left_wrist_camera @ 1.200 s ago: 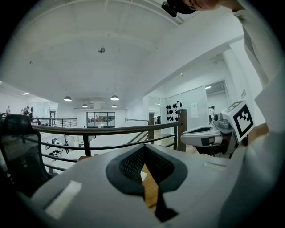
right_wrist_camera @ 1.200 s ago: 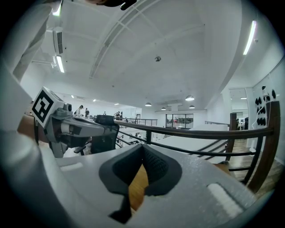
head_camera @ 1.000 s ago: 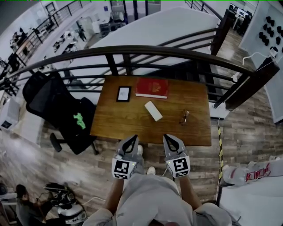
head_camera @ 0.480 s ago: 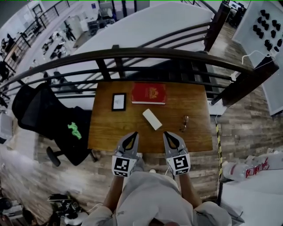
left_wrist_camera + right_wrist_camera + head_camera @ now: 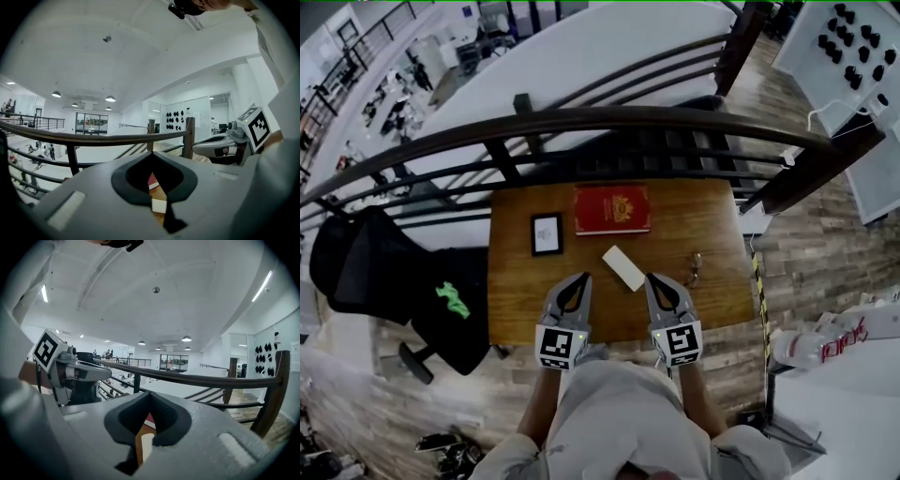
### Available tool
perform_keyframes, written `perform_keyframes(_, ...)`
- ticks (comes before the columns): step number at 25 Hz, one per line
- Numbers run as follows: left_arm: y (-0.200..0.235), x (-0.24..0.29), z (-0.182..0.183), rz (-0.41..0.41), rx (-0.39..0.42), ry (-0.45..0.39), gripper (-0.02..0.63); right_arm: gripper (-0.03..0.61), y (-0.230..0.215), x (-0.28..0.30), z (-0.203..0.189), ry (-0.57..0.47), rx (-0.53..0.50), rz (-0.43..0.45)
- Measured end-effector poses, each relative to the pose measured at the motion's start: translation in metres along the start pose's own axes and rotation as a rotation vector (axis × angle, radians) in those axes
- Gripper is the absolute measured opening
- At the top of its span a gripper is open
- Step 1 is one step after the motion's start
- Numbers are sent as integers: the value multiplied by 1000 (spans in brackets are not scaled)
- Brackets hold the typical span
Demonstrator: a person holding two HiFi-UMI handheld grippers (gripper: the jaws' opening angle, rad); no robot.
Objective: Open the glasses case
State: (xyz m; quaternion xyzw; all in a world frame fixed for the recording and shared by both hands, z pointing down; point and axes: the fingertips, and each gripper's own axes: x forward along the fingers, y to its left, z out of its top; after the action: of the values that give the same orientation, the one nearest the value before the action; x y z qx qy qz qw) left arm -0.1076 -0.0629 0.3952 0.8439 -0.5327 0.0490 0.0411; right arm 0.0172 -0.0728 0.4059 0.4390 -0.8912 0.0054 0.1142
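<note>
The closed white glasses case [image 5: 623,267] is being shown lying on the surface [image 5: 516,300], just ahead of and between the left gripper [image 5: 580,279] and the right gripper [image 5: 653,279]. Its long axis is running from far left to near right, so its near end is lying closest to the right gripper. Both grippers are being held with jaws together and empty, and the case's contents are being hidden, while glasses [image 5: 694,266] are lying outside it, to its right.

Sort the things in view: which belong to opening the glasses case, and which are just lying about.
For the job:
- glasses case, white, mid-table
- left tool and right tool, both shut and empty, tips over the near edge of the table

Just lying about:
- red book
- small dark-framed tablet
- glasses
- black chair beside the table
</note>
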Motion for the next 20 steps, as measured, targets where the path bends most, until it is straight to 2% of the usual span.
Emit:
perform_keyframes(5,22,21,-10,-40,-11,20,20,3,-8,23,-6,39,-12,-47)
perform_keyframes(12,35,44,-46,-110,-39,82,20,4,-12,46,-33,119,-13,-96)
perform_keyframes(20,39,67,-85,-140,-65,146,20,5,-12,66,-73,210,-12,-86)
